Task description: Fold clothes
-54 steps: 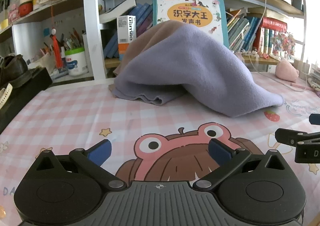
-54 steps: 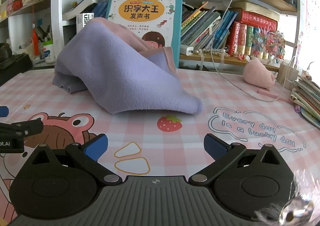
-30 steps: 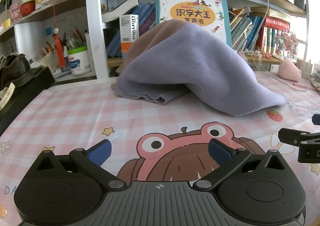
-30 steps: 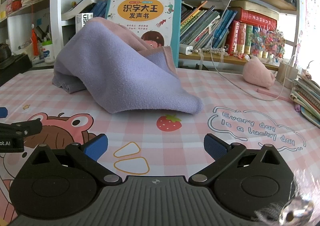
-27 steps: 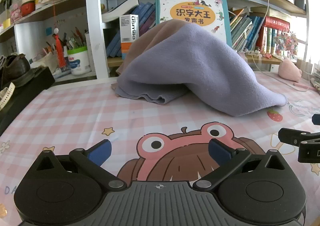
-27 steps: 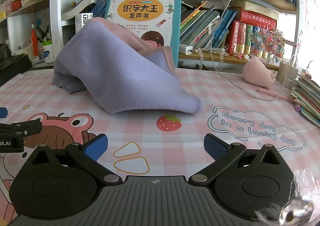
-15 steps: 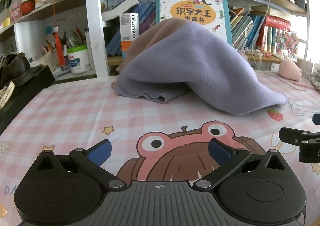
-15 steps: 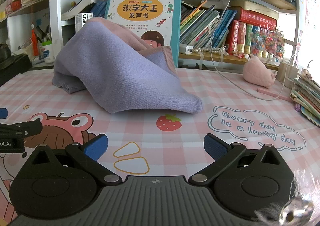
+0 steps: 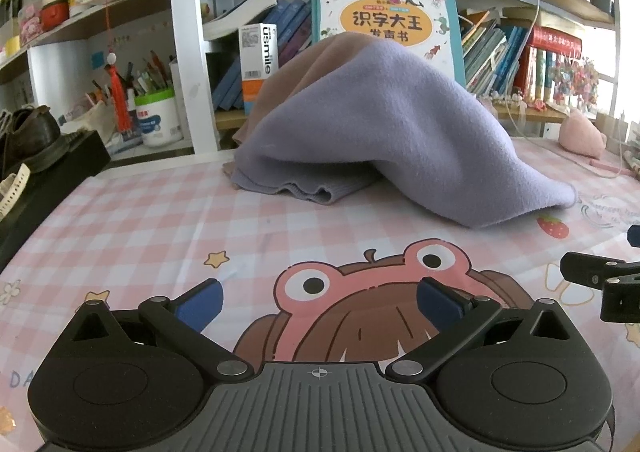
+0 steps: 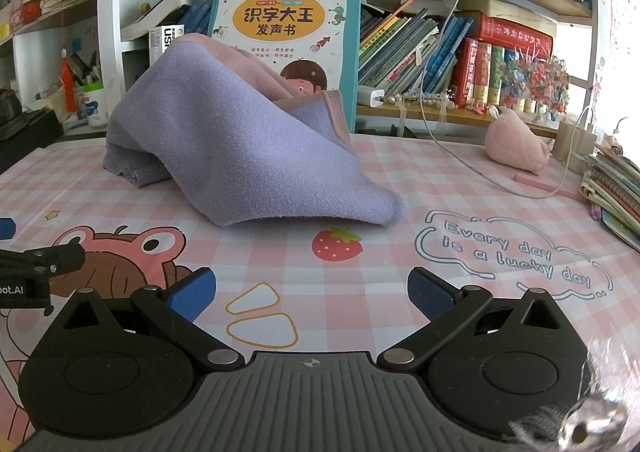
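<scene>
The lavender knit garment [image 9: 384, 132] lies in a loose heap on the pink checked tablecloth [image 9: 160, 220], toward the far edge of the table, directly in front of the teal children's book [image 9: 384, 16] that stands upright against the bookshelf [image 9: 188, 52]. Its top is peaked; a dusty-pink inner layer shows at the crest and along the rear. A ribbed hem rests on the cloth at the heap's left foot, and one flap runs down to the right, ending at a rounded corner just beside the printed strawberry [image 10: 337, 245].

The left gripper [image 9: 318, 302] is released: its blue pads [image 9: 199, 302] stand wide apart with nothing between them. It hovers low over the cartoon frog print [image 9: 372, 276], well apart from the garment.

The right gripper [image 10: 311, 294] is likewise released, blue pads [image 10: 430, 294] spread and holding nothing. It sits near the strawberry print, on the near side of the garment's right flap, not touching it. Each gripper's black finger linkage is visible at the edge of the other's view.

To the right of the garment, a pink plush toy [image 10: 516, 146] rests on the tablecloth, with a white cable [image 10: 448, 124] running from the shelf across the cloth beside it. To the left of the book, a white pen pot [image 9: 158, 118] stands on the lower shelf. A brown shoe [image 9: 30, 136] sits on a black box at the far left.
</scene>
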Demonstrator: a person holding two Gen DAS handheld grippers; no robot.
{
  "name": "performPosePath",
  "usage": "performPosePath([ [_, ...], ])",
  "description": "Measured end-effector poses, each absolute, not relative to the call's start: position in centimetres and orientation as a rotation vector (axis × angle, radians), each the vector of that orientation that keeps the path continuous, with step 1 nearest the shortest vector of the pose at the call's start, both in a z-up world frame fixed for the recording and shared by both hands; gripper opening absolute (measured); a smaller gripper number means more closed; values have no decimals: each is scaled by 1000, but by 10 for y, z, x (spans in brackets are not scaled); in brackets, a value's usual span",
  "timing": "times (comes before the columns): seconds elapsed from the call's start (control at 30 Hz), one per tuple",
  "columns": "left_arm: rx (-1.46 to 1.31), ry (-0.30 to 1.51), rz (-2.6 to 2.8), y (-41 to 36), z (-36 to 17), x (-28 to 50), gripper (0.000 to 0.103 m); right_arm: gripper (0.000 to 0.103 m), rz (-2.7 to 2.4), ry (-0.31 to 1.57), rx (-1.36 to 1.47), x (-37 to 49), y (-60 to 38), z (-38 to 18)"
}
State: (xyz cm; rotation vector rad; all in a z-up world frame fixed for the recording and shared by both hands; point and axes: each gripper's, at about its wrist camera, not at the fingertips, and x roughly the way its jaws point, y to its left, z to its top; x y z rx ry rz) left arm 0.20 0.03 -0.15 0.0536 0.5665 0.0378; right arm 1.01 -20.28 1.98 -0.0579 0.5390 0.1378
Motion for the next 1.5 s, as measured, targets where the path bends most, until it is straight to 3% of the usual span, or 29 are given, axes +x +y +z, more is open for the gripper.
performPosePath([
  [1.5,70,575,49,-3,-2,4,103,103,139,545,-42,12,-204,21],
])
